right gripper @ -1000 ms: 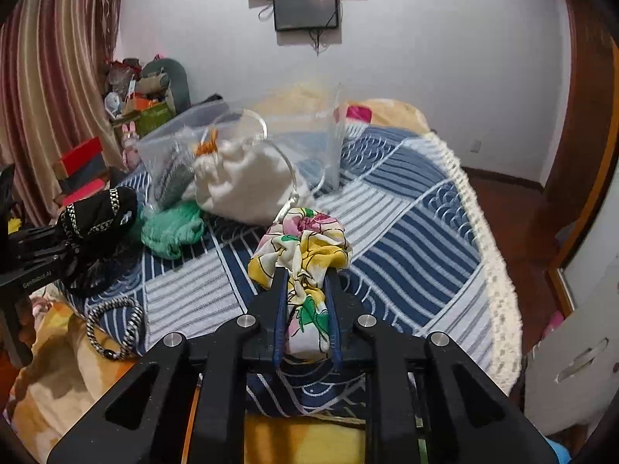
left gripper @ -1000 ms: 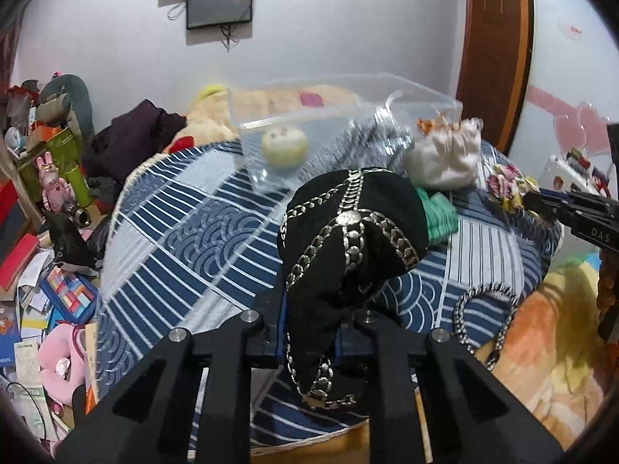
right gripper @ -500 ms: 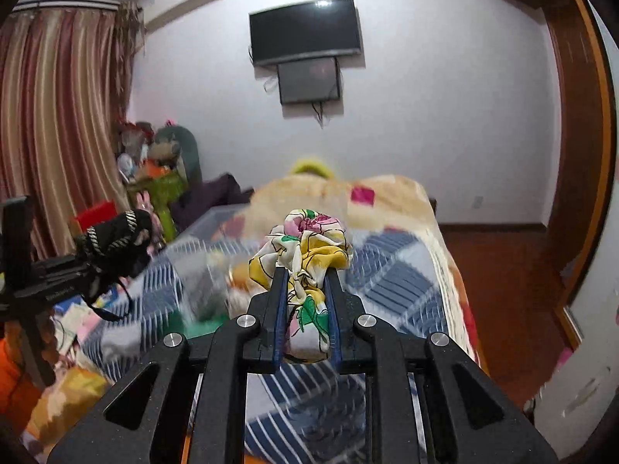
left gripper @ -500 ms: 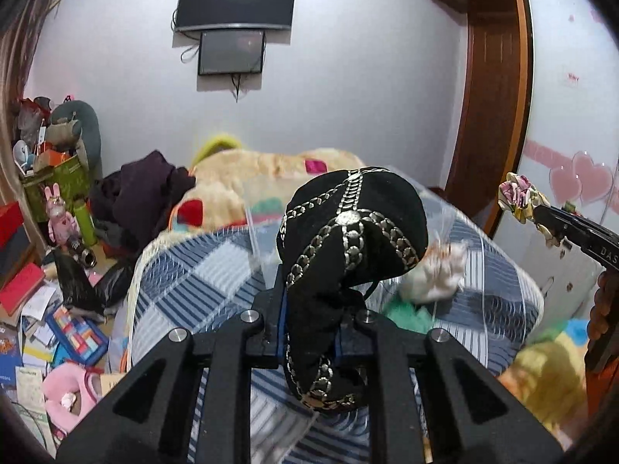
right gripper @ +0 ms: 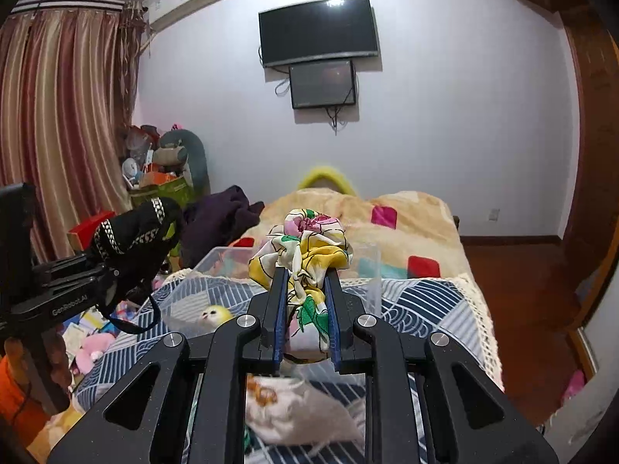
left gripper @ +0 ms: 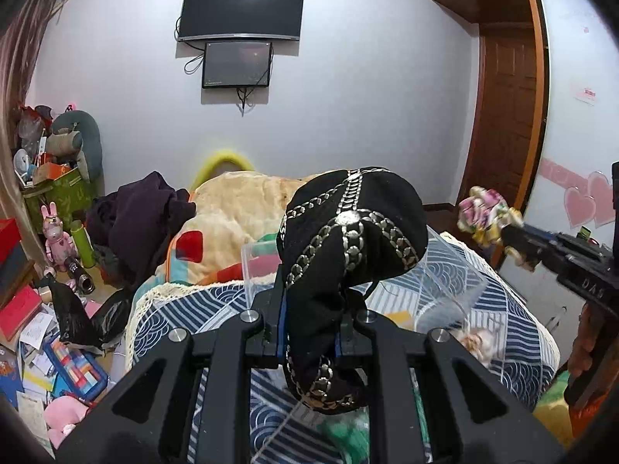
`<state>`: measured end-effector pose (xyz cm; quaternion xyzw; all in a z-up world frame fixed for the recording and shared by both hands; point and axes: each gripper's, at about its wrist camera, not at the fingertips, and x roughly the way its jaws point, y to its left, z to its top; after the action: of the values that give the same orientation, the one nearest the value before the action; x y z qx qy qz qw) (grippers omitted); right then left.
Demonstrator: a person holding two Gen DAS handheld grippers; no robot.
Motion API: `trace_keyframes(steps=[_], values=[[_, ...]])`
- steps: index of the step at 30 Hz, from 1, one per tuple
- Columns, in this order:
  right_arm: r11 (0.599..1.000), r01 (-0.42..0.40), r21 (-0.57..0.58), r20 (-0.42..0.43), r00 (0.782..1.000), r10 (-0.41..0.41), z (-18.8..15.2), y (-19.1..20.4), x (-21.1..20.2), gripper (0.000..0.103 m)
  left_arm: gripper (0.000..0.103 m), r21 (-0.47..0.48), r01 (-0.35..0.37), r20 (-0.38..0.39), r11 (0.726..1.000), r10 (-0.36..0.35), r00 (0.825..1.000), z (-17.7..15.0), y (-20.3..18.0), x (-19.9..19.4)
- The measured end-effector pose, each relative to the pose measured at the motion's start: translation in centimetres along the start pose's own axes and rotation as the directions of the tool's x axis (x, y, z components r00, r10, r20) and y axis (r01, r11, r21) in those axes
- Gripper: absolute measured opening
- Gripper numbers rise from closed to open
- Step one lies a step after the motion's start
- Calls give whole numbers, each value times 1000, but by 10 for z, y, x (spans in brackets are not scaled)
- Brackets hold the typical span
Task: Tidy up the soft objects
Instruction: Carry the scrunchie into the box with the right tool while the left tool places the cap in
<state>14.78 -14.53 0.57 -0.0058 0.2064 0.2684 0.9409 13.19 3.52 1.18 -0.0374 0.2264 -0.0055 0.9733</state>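
Note:
My left gripper (left gripper: 309, 309) is shut on a black cap with silver chain trim (left gripper: 348, 239), held high above the bed; it also shows in the right wrist view (right gripper: 131, 239). My right gripper (right gripper: 305, 309) is shut on a floral yellow-pink cloth (right gripper: 305, 255), also seen at the right of the left wrist view (left gripper: 483, 216). A clear plastic bin (right gripper: 367, 270) sits on the blue patterned bed below both grippers, with a small yellow plush (right gripper: 212, 313) inside. A white cloth pouch (right gripper: 298, 413) lies under the right gripper.
The bed (left gripper: 514, 332) has a beige blanket (left gripper: 240, 208) and dark clothes (left gripper: 143, 216) at its far end. Toys, boxes and papers litter the floor at left (left gripper: 46, 332). A TV (left gripper: 241, 9) hangs on the far wall. A wooden door (left gripper: 506, 123) stands at right.
Both grippers have risen and tilted up with their loads still held. The bed and bin now sit lower in both views, and the bin lies closer beneath the grippers.

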Motion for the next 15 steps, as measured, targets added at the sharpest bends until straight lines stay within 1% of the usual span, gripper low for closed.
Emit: trace_keyframes(steps=[4,8,15], values=[[1000,4,-14,-57,998,-5,1,-2,22,16,17,-12,10,-37,1000,-10,999,3,-1,23],[999,1,-34,-132,991,-5,-3,-3,43,16,17,-10,10,-87,1000,-11,996,0,-3,50],[999,-8,-40,-231,973,-1,-14,-6,68,16,17,10,8,-190,1000,-5,982,-12,-12,94]])
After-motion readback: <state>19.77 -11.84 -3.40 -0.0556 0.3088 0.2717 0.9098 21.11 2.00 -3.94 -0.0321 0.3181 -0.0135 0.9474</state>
